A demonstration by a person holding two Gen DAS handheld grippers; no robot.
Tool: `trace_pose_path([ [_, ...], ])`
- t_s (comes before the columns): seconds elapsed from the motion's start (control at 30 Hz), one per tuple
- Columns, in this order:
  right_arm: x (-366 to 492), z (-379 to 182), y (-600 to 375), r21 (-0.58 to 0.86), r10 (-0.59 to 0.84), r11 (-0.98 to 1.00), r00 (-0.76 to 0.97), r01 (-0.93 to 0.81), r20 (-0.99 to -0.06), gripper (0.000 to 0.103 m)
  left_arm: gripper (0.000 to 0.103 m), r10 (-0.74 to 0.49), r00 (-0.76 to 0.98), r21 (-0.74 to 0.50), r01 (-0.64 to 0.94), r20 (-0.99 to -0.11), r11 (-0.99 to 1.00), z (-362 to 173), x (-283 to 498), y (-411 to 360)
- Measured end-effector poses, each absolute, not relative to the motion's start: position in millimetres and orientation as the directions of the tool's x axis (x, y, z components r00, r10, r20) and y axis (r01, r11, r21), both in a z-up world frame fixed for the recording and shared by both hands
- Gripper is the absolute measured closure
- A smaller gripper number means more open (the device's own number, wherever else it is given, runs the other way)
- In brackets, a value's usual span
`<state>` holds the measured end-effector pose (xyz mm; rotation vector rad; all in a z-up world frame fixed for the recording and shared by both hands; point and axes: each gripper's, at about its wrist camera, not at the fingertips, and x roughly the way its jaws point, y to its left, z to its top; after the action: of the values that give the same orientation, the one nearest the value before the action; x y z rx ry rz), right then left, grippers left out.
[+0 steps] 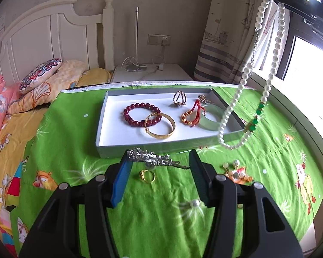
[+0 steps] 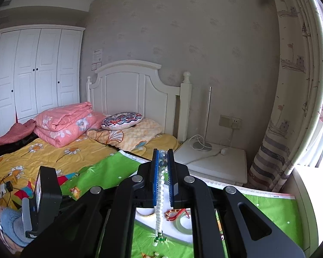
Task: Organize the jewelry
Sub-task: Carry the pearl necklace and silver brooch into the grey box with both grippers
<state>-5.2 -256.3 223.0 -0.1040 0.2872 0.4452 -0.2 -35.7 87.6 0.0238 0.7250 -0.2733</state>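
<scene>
Black fingers of the left gripper (image 1: 159, 165) fill the bottom of its view, spread apart with nothing between the pads, hovering over the green cloth (image 1: 75, 129). Just under that gap lies a small gold ring (image 1: 147, 175), and a silver chain (image 1: 148, 158) is strung across the cloth right against the near wall of the white tray (image 1: 109, 116). Nearer than the ring, a single pearl piece (image 1: 196, 203) sits on the cloth; off to the right of the ring, an orange-and-pearl trinket (image 1: 236, 172).

Now the tray itself: a dark red bead bracelet (image 1: 140, 112) at its left, with a gold bangle (image 1: 160, 125) overlapping it. To the right of those, a red-and-gold cord bracelet (image 1: 191, 114) leans on a pale green jade bangle (image 1: 213, 119). Toward the tray's far wall stands a gold ring-shaped ornament (image 1: 179, 100), and a gold chain (image 1: 205, 99) lies in the far right corner.

And up on the right, high above the tray, the right gripper (image 2: 162, 157) is clamped tight on a pearl necklace (image 1: 275, 49). The white strand hangs down in a long loop, a few green beads on its lower stretch, its lowest point dangling in front of the tray's right end, clear of the cloth. From the right wrist view, pearls run straight down between the closed blue pads (image 2: 155, 178).
</scene>
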Motion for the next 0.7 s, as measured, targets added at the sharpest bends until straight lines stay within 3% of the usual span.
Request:
trace_pose_path([
  [0.7,104.5,214.5,-198.1,0.017,0.380,0.915,0.849,-0.402,-0.367,0.095,0.050,-0.242,0.676,-0.198,0.143,-0.696,0.970,67.6,94.0,-24.6],
])
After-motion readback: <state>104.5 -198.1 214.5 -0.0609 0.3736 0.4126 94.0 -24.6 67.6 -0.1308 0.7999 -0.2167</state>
